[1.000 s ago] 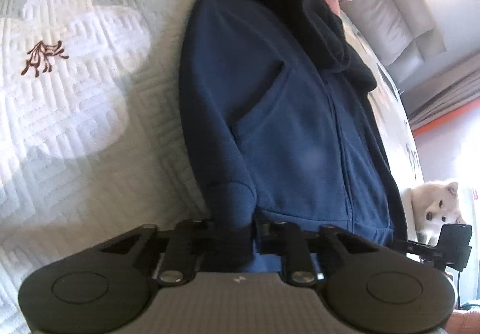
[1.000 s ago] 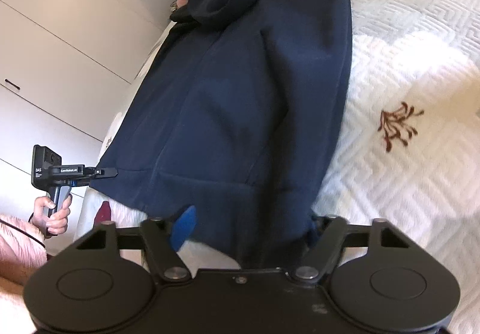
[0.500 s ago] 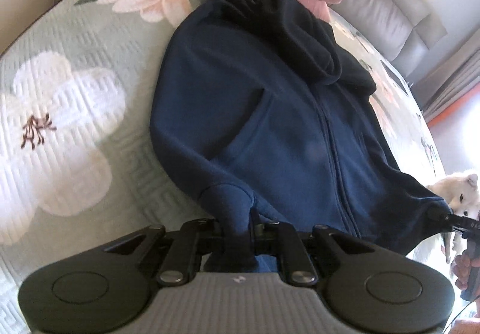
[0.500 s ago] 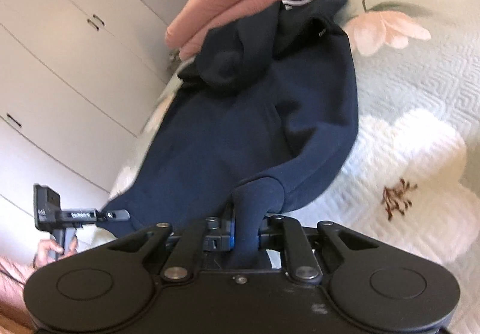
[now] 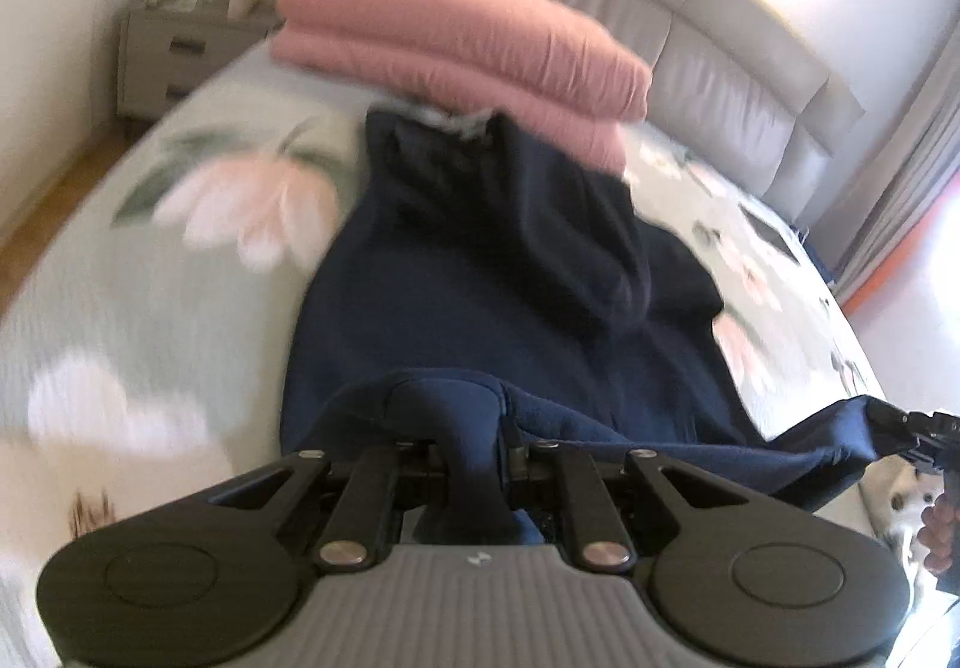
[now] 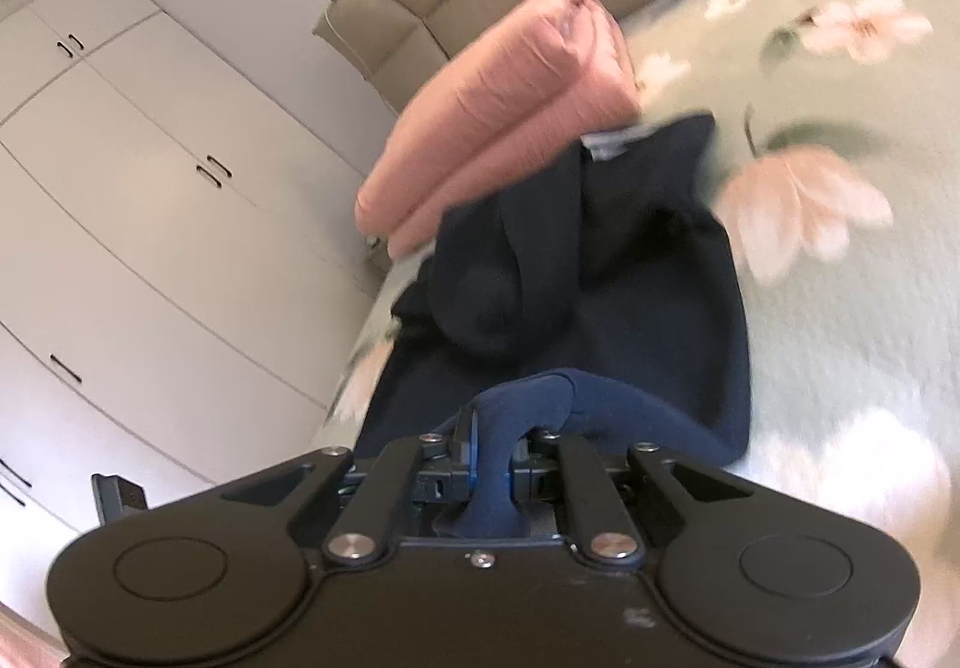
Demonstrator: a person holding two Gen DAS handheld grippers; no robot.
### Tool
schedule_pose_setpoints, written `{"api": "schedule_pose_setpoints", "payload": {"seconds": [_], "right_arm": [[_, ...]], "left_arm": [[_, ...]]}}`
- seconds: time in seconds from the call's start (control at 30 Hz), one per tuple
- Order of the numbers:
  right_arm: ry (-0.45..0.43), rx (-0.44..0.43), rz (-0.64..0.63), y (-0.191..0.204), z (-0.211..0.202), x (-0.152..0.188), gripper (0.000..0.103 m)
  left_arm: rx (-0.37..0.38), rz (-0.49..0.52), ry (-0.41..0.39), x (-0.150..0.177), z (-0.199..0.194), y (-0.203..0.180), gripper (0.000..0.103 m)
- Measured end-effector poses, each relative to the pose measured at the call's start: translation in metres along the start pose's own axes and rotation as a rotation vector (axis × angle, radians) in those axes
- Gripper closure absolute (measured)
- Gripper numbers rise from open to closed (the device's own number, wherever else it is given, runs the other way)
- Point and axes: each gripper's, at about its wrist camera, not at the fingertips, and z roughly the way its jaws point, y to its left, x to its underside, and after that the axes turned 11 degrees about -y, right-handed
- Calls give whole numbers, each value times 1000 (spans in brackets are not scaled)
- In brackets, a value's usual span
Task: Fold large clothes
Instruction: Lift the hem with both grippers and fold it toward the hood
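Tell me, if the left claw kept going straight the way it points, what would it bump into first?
Probably the navy hoodie itself. The left claw is shut on its hem, and the body and hood lie straight ahead on the bed. The pink folded blanket sits beyond; the blur leaves depth uncertain.

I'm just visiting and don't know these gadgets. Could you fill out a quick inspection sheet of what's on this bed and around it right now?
Surface: bed with a floral quilt.
Job's things: navy hoodie lying lengthwise, its hem corners lifted off the quilt.
Clutter: folded pink blanket at the head end, touching the hoodie's top.
Grippers: left gripper and right gripper, each with jaws shut on a bunch of the hoodie's hem; the right jaws have just been closing.
Cables: nothing seen.
Surroundings: padded headboard, nightstand, white wardrobe, curtain, a white dog beside the bed.
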Motion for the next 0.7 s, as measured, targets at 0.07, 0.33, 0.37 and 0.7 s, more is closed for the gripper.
{"api": "schedule_pose_setpoints", "payload": {"seconds": [0.07,0.33,0.37,0.7], "right_arm": [[-18,5,-6,2,15,-18,93],[-86,36,2,7,81,-80,93],[-94,44,-3,8,88,-87,93],[-199,89,8,-2,152,-153,93]], "left_arm": [[-13,21,-29,-16,10,-3,89],[-40,68,-91,-82,63,-11,89],[-40,71,-95,-89,70,-11,89],[19,4,-167,-179,144,-3,89]]}}
